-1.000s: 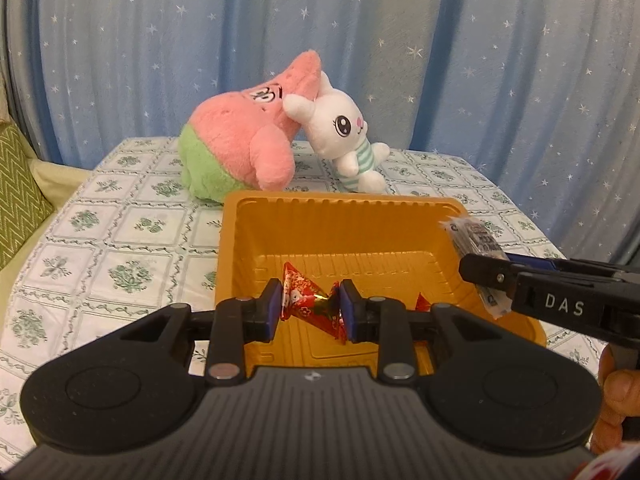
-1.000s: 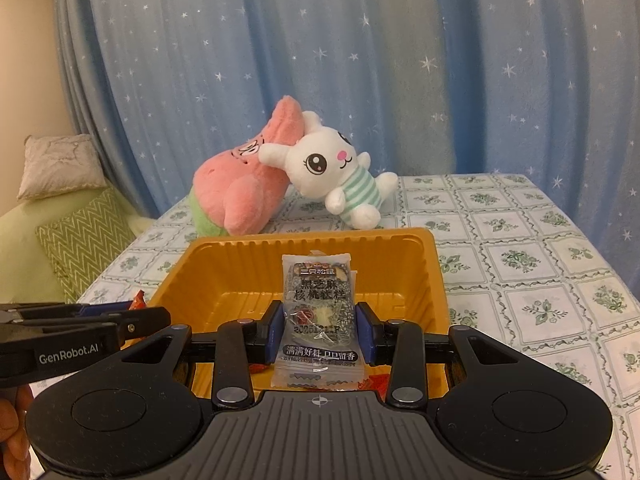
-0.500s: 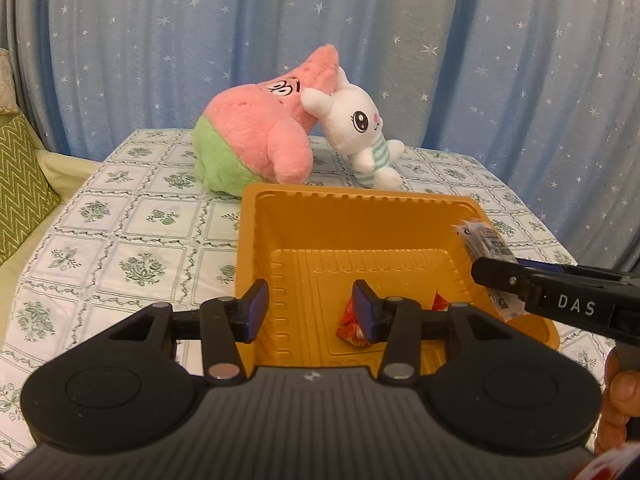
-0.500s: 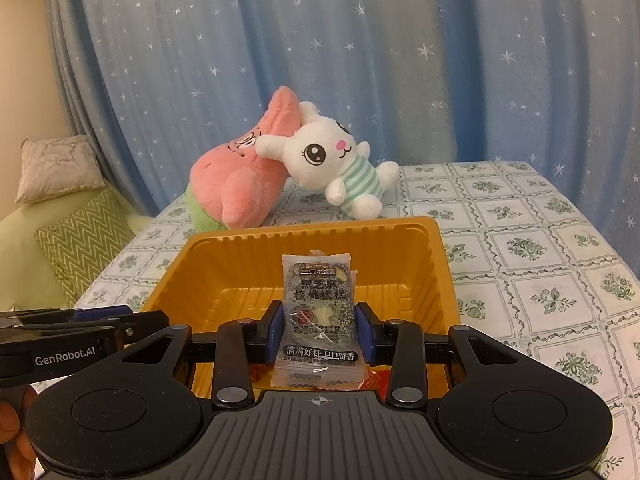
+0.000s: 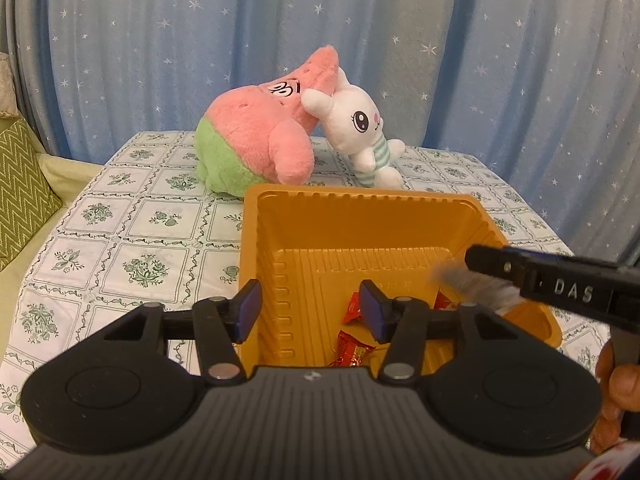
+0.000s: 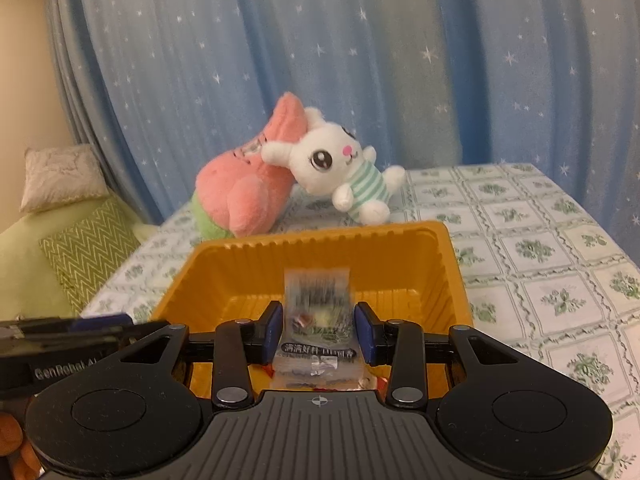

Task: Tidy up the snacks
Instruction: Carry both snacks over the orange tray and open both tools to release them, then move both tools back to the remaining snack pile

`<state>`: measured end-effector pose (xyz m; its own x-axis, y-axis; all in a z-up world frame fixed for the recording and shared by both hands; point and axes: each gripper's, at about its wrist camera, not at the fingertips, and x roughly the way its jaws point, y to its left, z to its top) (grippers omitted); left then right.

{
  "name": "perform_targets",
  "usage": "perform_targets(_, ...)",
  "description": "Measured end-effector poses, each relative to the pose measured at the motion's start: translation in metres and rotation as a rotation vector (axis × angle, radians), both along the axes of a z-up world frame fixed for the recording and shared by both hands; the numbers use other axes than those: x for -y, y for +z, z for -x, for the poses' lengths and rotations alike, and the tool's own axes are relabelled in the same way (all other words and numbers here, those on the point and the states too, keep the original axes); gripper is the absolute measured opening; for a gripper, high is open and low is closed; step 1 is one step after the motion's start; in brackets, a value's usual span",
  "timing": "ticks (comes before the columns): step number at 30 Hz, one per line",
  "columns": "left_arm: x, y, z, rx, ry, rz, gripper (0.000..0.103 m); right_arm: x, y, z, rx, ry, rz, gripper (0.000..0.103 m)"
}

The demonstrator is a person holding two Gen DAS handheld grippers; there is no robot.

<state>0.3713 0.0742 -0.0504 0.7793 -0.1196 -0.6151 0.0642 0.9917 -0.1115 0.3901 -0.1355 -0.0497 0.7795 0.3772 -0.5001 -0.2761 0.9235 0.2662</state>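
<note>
Behind everything, your frames are filled across the top by a blue curtain (image 5: 440, 60) dotted with stars, and below it spreads the table (image 5: 120, 248) in its flowered cloth. At frame centre sits the orange tray (image 5: 360, 216), with a pink plush star (image 5: 256, 140) and a white plush rabbit (image 5: 356, 128) leaning together just beyond its far rim. Your left gripper (image 5: 310, 312) hangs over the tray's near left corner; its jaws have just been opening and now stand apart with nothing between them. Two red candies (image 5: 352, 350) lie on the tray floor low in the left view, just by the gripper's right finger. Your right gripper (image 6: 316, 332) is clamped on a clear snack packet (image 6: 316, 320), held upright over the tray's near edge; the packet looks blurred in both views. From the left view, that gripper reaches in from the right edge of the frame.
</note>
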Motion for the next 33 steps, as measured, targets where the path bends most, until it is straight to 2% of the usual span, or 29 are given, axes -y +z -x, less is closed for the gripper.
perform_targets(1,0.0,-0.001,0.0,-0.002,0.0,-0.001,0.054,0.001,0.001,0.0,0.001,-0.005,-0.005,0.045)
perform_targets(2,-0.001,-0.001,0.001,-0.004,0.0,-0.002,0.055,0.002,0.002,0.0,0.004,-0.011,-0.016,0.059)
perform_targets(4,-0.001,-0.002,0.001,-0.009,0.0,-0.005,0.055,0.006,0.004,0.001,0.013,-0.026,-0.029,0.066)
perform_targets(20,0.005,0.001,0.009,-0.001,-0.008,-0.027,0.059,0.019,0.009,0.007,0.022,-0.067,0.01,0.066)
perform_targets(27,0.017,0.007,0.023,0.013,-0.027,-0.051,0.067,0.024,0.013,0.021,0.05,-0.061,0.037,0.066)
perform_targets(33,0.028,0.013,0.039,0.021,-0.044,-0.045,0.067,0.032,0.019,0.038,0.072,-0.067,0.044,0.066)
